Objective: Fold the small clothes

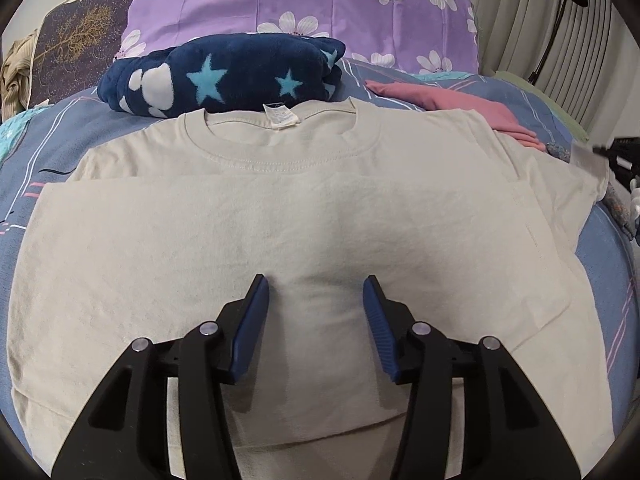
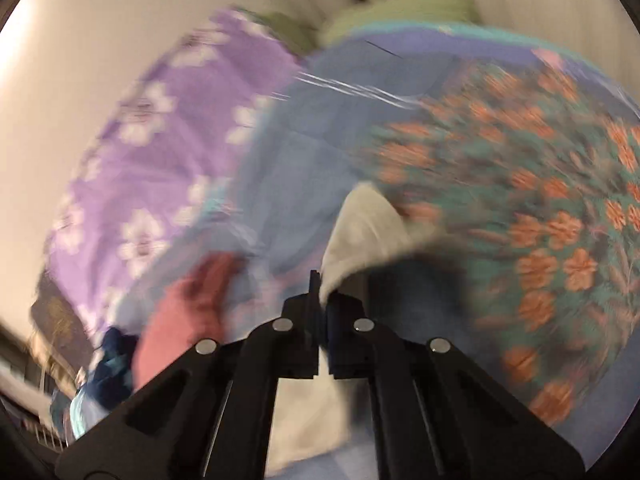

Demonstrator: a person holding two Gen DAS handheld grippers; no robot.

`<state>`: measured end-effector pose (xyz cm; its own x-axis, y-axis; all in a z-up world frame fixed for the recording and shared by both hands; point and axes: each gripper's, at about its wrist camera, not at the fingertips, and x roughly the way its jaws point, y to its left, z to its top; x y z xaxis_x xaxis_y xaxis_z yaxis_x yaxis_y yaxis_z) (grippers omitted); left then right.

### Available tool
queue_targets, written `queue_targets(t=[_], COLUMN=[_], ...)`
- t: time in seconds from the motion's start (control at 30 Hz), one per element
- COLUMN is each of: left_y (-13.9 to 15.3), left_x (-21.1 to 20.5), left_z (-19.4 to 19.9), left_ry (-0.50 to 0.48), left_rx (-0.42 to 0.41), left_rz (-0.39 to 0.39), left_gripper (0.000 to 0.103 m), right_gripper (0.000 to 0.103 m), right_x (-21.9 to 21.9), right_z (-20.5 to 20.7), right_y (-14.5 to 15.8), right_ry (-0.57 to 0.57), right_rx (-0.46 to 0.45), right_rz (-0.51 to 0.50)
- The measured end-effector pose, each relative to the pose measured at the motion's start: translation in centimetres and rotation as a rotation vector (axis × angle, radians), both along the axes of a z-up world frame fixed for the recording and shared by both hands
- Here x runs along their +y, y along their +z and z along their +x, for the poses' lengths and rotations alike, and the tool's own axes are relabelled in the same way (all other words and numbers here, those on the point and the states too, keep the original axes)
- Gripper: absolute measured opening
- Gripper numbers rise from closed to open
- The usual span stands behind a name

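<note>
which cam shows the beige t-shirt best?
Left wrist view. The beige t-shirt lies spread on the bed, sharp, with collar, label and folded-over part all visible beyond the open left gripper. The right wrist view is blurred and shows only a bit of it pinched in the shut right gripper.

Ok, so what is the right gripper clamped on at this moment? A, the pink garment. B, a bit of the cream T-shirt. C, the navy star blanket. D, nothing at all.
B: in the right wrist view the right gripper is shut on a fold of the cream T-shirt; the pink garment lies off to its side, not in the grip.
</note>
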<state>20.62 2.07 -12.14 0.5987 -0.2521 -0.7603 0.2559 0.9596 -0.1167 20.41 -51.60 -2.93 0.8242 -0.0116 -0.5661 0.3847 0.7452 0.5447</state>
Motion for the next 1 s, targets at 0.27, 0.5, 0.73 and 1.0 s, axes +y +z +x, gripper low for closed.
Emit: queue_targets(t=[0.27,0.5,0.73,1.0], left_y=[0.1,-0.5,-0.2,-1.1], left_x=[0.9,5.0,6.3,2.8], left_z=[0.1,0.5,0.1,-0.1], left_ry=[-0.005,0.007,0.001,-0.012], left_rx=[0.006,0.061,0.221,0.4], left_rz=[-0.085,-0.409,-0.683,-0.749], left_gripper=[0.054,0.054,0.054,0.055], right_gripper=[0.002,0.003,0.009,0.009], right_x=[26.2,34.3,35.0,36.1], right_z=[-3.1,-3.5,-4.8,-6.2], right_y=[4.7,-5.4,-5.8,-6.5], right_ry=[0.693,0.839,0.881,0.901], right_rx=[-0.232,0.043,0.041,0.048], right_rz=[-0.219,-0.227,-0.252,-0.317])
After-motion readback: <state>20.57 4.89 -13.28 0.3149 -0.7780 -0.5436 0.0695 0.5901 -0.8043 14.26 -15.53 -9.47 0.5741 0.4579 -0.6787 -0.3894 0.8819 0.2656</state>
